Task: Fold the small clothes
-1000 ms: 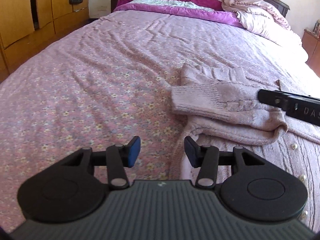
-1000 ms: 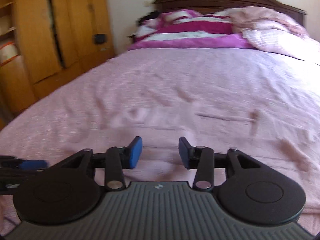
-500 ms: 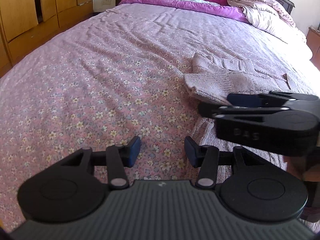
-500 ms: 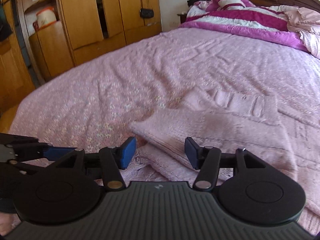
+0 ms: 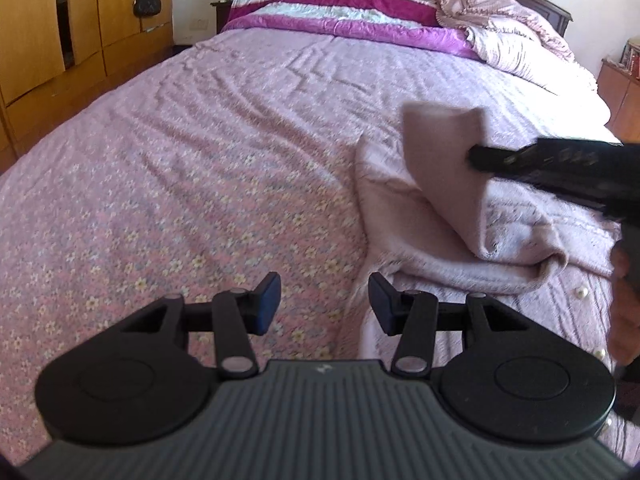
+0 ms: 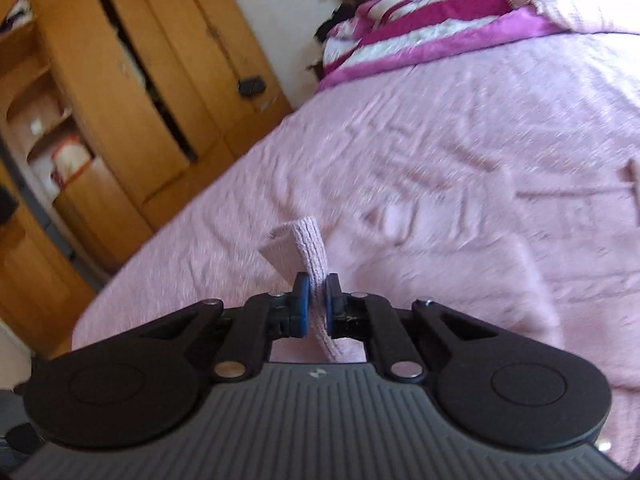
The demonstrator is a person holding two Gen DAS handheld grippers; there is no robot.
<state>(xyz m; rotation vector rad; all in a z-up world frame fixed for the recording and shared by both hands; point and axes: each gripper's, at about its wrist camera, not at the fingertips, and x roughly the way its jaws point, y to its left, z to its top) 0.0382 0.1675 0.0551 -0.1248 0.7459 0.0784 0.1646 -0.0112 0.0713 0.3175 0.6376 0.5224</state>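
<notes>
A small pale pink knit cardigan [image 5: 492,240] with pearl buttons lies on the pink floral bedspread [image 5: 180,184], right of centre in the left wrist view. My right gripper [image 6: 316,304] is shut on the ribbed cuff of its sleeve [image 6: 308,248] and holds it lifted above the bed; it also shows in the left wrist view [image 5: 476,158] with the sleeve [image 5: 444,152] raised over the cardigan's body. My left gripper [image 5: 324,304] is open and empty, low over the bedspread at the cardigan's near left edge.
A magenta and white striped quilt [image 5: 360,8] and a pale pink blanket [image 5: 516,36] are heaped at the headboard. A wooden wardrobe [image 6: 132,92] stands along the bed's left side. A wooden nightstand [image 5: 620,88] is at the far right.
My right gripper has shut on the sleeve cuff and lifted it off the bed, swinging it up and to the right. My left gripper stays open in about the same place.
</notes>
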